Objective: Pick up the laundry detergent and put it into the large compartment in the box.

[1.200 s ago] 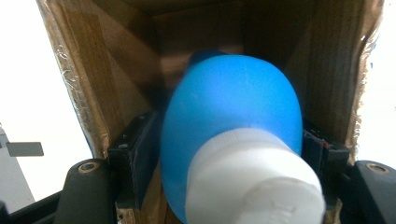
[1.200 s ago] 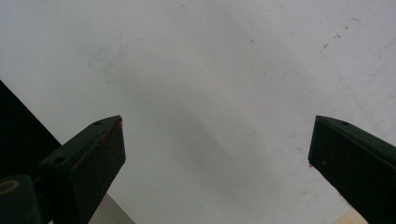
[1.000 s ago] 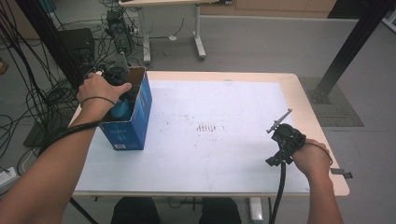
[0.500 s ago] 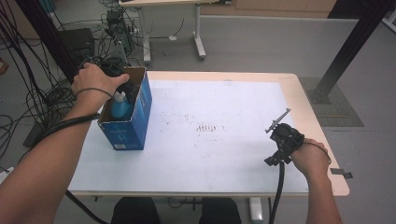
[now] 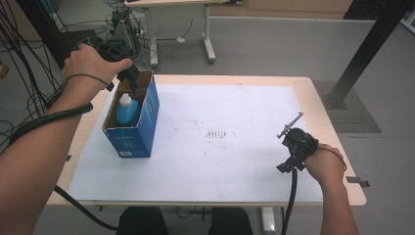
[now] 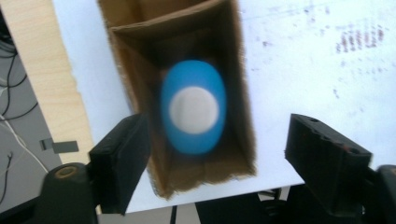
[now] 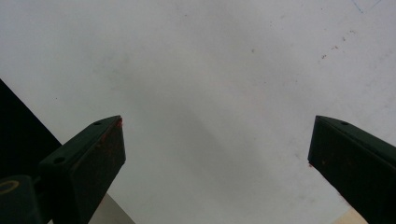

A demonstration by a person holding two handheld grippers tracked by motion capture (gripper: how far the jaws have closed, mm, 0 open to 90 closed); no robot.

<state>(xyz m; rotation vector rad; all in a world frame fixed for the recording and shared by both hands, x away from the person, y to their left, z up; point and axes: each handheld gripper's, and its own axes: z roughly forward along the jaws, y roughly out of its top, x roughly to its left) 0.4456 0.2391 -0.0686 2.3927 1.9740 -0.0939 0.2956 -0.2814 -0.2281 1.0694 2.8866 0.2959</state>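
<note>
The left gripper (image 6: 219, 154) has its two black jaws spread wide, empty, on either side of the open top of a blue cardboard box (image 6: 187, 107). The left gripper view looks straight down into the box, where a blue bottle (image 6: 193, 114) with a white cap stands upright; the picture is slightly blurred. The high view shows instead that the left gripper (image 5: 128, 74) hangs above the far end of the box (image 5: 134, 132), which sits near the tabletop's left edge on a white sheet (image 5: 220, 147), with the bottle (image 5: 127, 108) inside. The right gripper (image 7: 215, 154) also has its jaws wide apart around nothing, over bare white sheet. In the high view the right gripper (image 5: 289, 125) rests near the tabletop's right edge, held by the right hand (image 5: 324, 164), well apart from the box.
</note>
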